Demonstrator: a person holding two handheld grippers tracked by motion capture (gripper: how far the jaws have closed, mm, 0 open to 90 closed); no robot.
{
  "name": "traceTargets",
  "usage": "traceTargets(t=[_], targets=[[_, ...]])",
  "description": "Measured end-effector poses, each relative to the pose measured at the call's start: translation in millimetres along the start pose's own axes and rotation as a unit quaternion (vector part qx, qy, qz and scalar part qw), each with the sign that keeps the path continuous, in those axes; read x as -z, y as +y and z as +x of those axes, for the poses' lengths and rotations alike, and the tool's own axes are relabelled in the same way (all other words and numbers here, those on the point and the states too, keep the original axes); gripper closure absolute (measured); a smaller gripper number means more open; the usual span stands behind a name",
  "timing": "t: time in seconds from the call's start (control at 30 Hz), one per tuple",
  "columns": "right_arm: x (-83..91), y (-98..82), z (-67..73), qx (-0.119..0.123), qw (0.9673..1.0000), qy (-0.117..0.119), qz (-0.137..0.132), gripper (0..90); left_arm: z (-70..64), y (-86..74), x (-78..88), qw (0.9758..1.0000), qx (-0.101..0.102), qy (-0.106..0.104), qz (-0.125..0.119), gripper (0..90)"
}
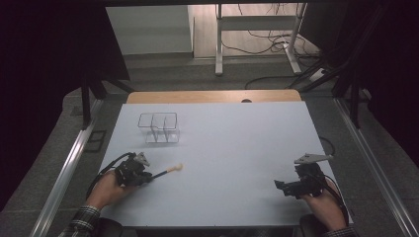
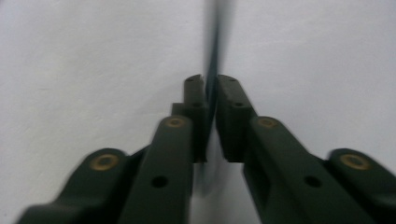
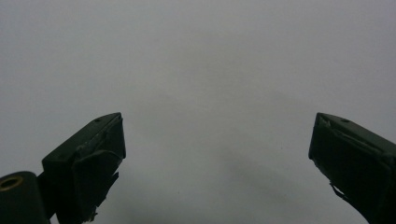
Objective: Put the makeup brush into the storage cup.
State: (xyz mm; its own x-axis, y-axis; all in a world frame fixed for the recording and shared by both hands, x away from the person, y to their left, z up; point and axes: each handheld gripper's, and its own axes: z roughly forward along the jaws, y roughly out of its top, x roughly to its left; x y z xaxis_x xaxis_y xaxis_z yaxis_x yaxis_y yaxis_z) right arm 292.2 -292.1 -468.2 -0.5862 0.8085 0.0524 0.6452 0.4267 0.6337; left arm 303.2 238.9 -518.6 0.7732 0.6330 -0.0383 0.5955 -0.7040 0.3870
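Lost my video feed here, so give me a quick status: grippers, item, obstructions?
Left hand-held gripper shut on thin dark-handled brush, pale tip on the table. Right hand-held gripper open, nothing between its jaws. Clear organizer stands farther back, nothing between.

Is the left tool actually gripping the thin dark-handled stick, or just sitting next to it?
Touching. In the left gripper view the left tool has both jaws closed on the thin dark stick, which runs out between them. In the high view its pale tip lies over the table.

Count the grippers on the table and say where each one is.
2. The left gripper is at the table's near left, shut on a thin brush. The right gripper is at the near right, jaws wide apart and holding nothing.
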Motion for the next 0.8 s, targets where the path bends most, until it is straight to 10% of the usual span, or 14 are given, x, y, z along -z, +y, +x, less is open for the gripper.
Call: traceTargets(t=[0.8], targets=[[-0.2,0.0,-0.1,0.0,1.0,0.002,0.0,3.7,1.6,-3.9,10.7,0.9983,0.031,-0.013,-0.048,85.0]])
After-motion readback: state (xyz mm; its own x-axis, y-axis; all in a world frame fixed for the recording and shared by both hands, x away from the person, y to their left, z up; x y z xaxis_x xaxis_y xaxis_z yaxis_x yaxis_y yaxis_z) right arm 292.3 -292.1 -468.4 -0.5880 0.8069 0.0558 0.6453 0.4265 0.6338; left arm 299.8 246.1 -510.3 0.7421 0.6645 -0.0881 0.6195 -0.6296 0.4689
